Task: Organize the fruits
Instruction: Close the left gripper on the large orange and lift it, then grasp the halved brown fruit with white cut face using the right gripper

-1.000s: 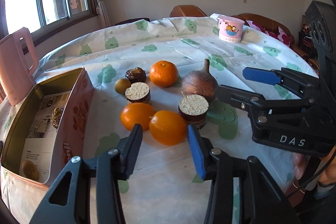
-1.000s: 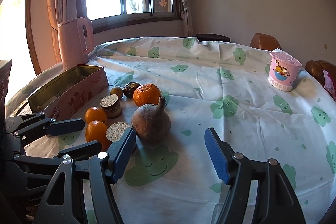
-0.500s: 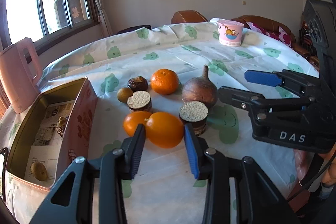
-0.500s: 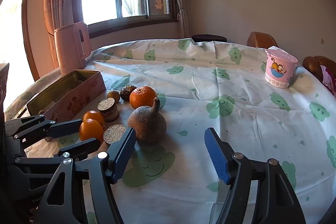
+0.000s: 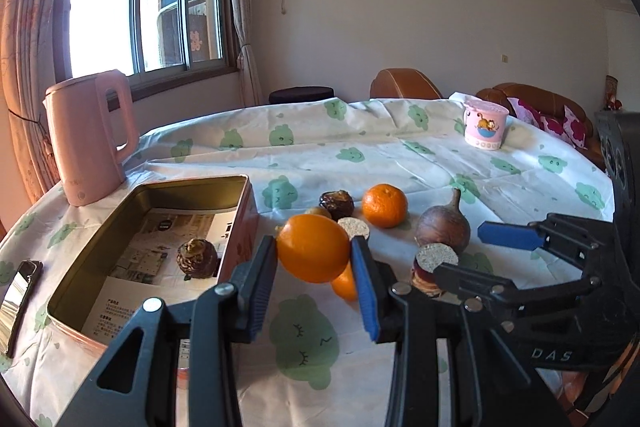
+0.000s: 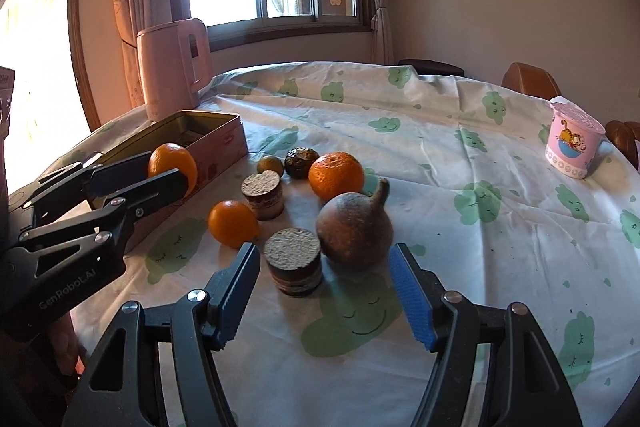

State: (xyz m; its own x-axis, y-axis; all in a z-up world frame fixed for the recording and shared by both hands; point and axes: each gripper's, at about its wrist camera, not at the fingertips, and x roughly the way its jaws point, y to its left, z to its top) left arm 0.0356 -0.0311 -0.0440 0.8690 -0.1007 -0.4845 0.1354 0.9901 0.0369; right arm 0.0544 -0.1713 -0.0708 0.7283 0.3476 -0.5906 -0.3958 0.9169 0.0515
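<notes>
- Orange (image 5: pixel 313 248), seen from the left wrist: clamped between the two pads of the left gripper (image 5: pixel 314 259) and raised clear of the tablecloth (image 5: pixel 360 147), just to the right of the open tin (image 5: pixel 152 187).
- Tin contents, same view: printed paper lining and one dark, knobbly fruit (image 5: pixel 197 258) are seen inside; much of the floor is bare.
- Fruits left on the cloth, same view: a second orange (image 5: pixel 345 283) partly hidden below the held one, a tangerine (image 5: pixel 385 205), a brown pear-shaped fruit (image 5: pixel 442 229) and a dark shrivelled fruit (image 5: pixel 337 203).
- Right gripper (image 6: pixel 324 291), seen from the right wrist: nothing is gripped; the jaws are closing around a cork-topped cut piece (image 6: pixel 295 261), with the pads not yet on it and the brown fruit touching it on the right.
- Risk one, judged: the round, smooth orange is held only at its sides, so a tilt or a jolt on the way to the tin could let it roll out and strike the fruits below.
- Risk two, judged: the tin wall could be clipped if the orange is carried across too low.
- Risk three, judged: the right pad could catch the brown fruit as well and push it across the cloth.
</notes>
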